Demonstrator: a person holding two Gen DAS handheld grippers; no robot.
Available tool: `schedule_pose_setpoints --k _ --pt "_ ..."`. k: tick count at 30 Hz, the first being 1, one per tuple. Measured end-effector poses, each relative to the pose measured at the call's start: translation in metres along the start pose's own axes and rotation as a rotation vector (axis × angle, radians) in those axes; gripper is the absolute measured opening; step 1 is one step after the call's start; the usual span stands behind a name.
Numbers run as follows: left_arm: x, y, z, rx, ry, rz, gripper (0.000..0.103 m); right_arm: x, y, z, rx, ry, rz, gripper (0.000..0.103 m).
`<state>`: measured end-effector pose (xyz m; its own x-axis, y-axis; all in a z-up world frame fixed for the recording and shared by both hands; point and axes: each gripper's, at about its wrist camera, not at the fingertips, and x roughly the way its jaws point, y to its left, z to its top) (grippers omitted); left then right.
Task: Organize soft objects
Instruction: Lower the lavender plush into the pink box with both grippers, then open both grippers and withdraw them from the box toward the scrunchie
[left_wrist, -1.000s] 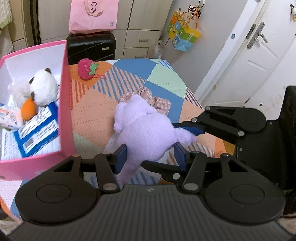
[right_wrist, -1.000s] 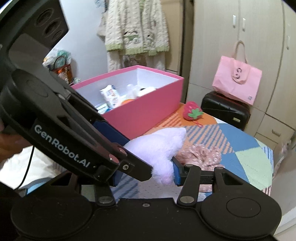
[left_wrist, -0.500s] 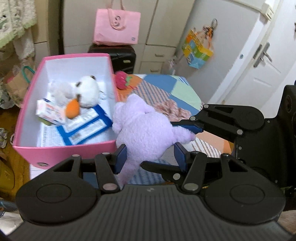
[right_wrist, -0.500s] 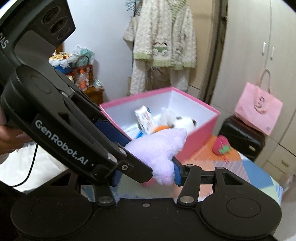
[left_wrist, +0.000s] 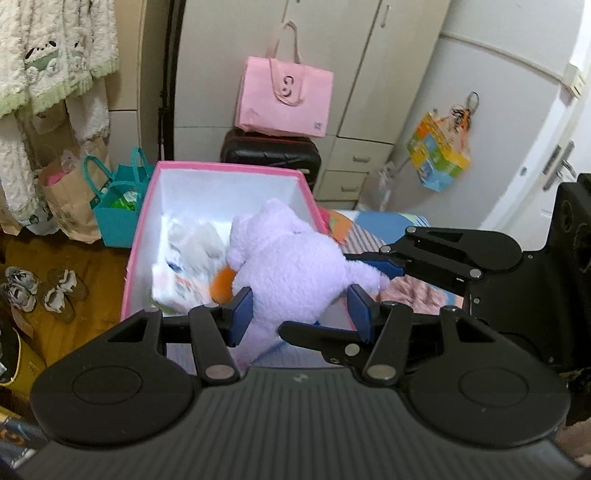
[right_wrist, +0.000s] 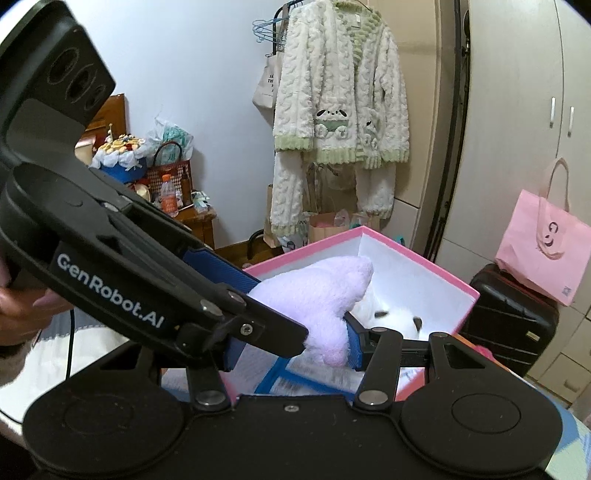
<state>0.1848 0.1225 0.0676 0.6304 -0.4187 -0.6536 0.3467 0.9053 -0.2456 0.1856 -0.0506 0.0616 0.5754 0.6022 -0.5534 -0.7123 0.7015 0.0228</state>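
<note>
Both grippers pinch the purple plush (left_wrist: 291, 266) at once: the left gripper (left_wrist: 300, 312) has its blue pads pressed into the lower body, and the right gripper (right_wrist: 295, 332) clamps a limb at the plush's right side. The plush hangs over the open pink box (left_wrist: 144, 221), its head above the interior. A white plush (left_wrist: 195, 240), an orange piece (left_wrist: 221, 282) and paper packets (left_wrist: 177, 291) lie inside the box.

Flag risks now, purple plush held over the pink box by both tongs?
1. The purple plush overhangs the pink box's right wall; dropped here, it could snag the rim.
2. The right tongs pinch only a limb; it may slip.
3. It could land on the white plush, piling high.
</note>
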Motion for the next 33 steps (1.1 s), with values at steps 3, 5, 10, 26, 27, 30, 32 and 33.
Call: schedule_pose_setpoints --k 3,5,10,26,27,30,32,33 --pt "0.014 0.009 0.014 0.019 -0.021 0.017 0.054 0.019 -0.016 0.007 0.044 -0.018 0.006 0.058" --pt "0.025 0.013 0.025 0.033 -0.035 0.038 0.053 0.03 -0.028 0.009 0.085 -0.024 0.007 0.058" --pt "0.052 0.031 0.04 0.029 -0.024 0.053 0.053 0.062 -0.052 0.012 0.118 -0.005 0.03 0.058" --pt "0.105 0.073 0.035 -0.043 0.067 0.076 0.049 0.128 -0.063 0.006 0.067 0.167 0.032 0.059" --pt "0.106 0.073 0.034 -0.042 0.065 0.084 0.049 0.128 -0.062 0.007 0.052 0.173 0.02 0.059" --pt "0.104 0.07 0.032 -0.033 0.06 0.11 0.049 0.123 -0.053 0.007 -0.009 0.194 -0.028 0.065" --pt "0.098 0.066 0.03 -0.015 0.041 0.13 0.049 0.117 -0.051 0.006 -0.024 0.199 -0.052 0.068" --pt "0.094 0.064 0.029 -0.009 0.033 0.134 0.049 0.113 -0.051 0.005 -0.026 0.201 -0.055 0.068"
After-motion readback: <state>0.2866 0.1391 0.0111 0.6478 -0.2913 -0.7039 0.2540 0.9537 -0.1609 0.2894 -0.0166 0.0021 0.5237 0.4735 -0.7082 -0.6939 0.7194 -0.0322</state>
